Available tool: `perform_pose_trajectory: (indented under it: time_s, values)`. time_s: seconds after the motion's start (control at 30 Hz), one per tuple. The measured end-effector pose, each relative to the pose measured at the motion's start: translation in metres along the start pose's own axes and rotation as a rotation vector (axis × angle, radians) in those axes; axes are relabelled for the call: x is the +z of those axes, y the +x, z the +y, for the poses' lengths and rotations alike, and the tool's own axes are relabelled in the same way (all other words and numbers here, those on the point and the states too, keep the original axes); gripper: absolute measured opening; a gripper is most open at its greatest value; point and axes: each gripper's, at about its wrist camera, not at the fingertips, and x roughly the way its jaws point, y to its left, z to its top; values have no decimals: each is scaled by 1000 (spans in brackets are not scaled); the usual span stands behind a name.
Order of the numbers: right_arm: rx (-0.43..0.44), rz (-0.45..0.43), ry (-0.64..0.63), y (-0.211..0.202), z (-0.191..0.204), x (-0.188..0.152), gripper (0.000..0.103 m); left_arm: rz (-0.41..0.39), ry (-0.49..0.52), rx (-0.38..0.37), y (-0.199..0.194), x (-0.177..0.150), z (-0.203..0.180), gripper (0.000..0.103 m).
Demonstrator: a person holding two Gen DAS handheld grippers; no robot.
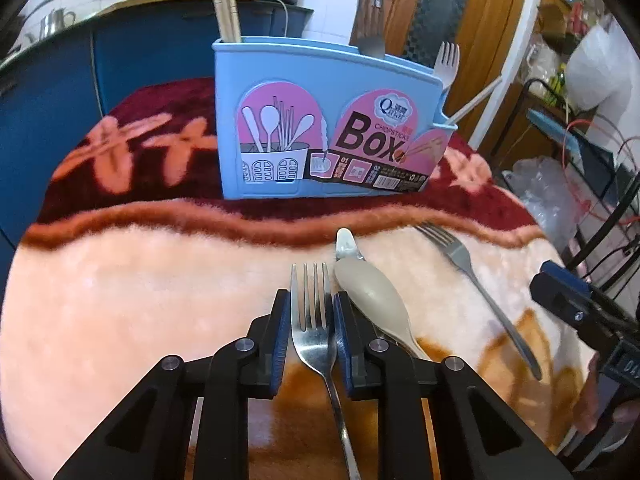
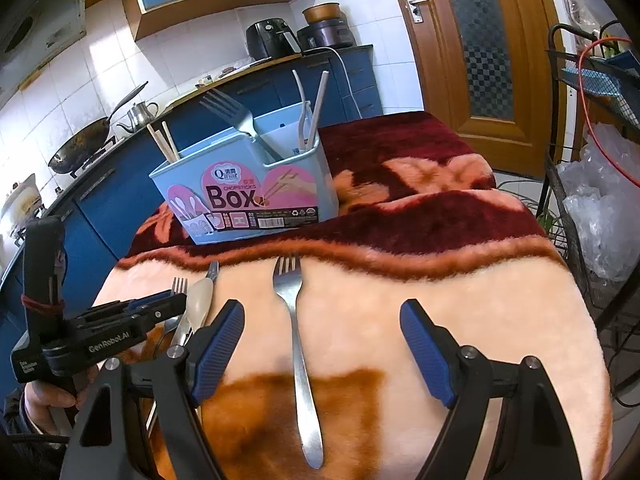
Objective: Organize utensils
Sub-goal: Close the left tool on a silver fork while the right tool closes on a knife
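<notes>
- Kitchen surroundings framed the scene: white wall tiles, a run of blue cabinets [image 2: 120, 184] under a counter, and a wooden door [image 2: 472, 52] with patterned glass at the far right.
- On that counter stood a dark wok [image 2: 80, 148], a metal kettle [image 2: 140, 114], a black air fryer [image 2: 272, 38] and a cooker with a brown lid [image 2: 326, 26].
- Covering the work surface was a plush blanket [image 2: 440, 288], peach in the near part and maroon with pale flowers farther back, a wavy brown band dividing the two.
- A wire rack [image 2: 580, 152] holding clear plastic bags stood beside the surface on the right.
- At the far edge of the blanket sat a light blue utensil box [image 1: 320, 120] labelled "Box", already holding wooden chopsticks [image 1: 226, 8], a metal fork [image 2: 236, 120] and pale plastic cutlery.
- The right gripper [image 2: 322, 344] hovered with its jaws wide apart above a steel fork [image 2: 298, 340] lying on the peach area, touching nothing.
- The left gripper [image 1: 310, 332] had its blue pads drawn in against the head of a second fork [image 1: 312, 320], whose handle ran back between the fingers.
- Just beside that fork lay a beige plastic spoon [image 1: 372, 300], bowl down, overlapping a metal utensil beneath it.
</notes>
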Motion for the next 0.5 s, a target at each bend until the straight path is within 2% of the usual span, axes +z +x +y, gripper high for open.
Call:
perform_pose_trajectory:
  time_s: [0.2, 0.23, 0.27, 0.37, 0.43, 0.5]
  values:
    - [-8, 26, -52, 6, 10, 3, 82, -53, -50, 44, -11, 0, 10, 21]
    - [-10, 34, -63, 8, 12, 4, 82, -66, -57, 63, -13, 0, 12, 10]
    - [-11, 42, -74, 10, 14, 5, 82, -73, -64, 77, -15, 1, 15, 5]
    - [-5, 81, -107, 20, 19, 8, 82, -67, -80, 85, -14, 2, 23, 4]
    - [2, 113, -117, 28, 21, 11, 80, -53, -89, 72, -12, 0, 28, 4]
    - [1, 151, -125, 37, 22, 12, 71, -40, -103, 36, -11, -1, 31, 4]
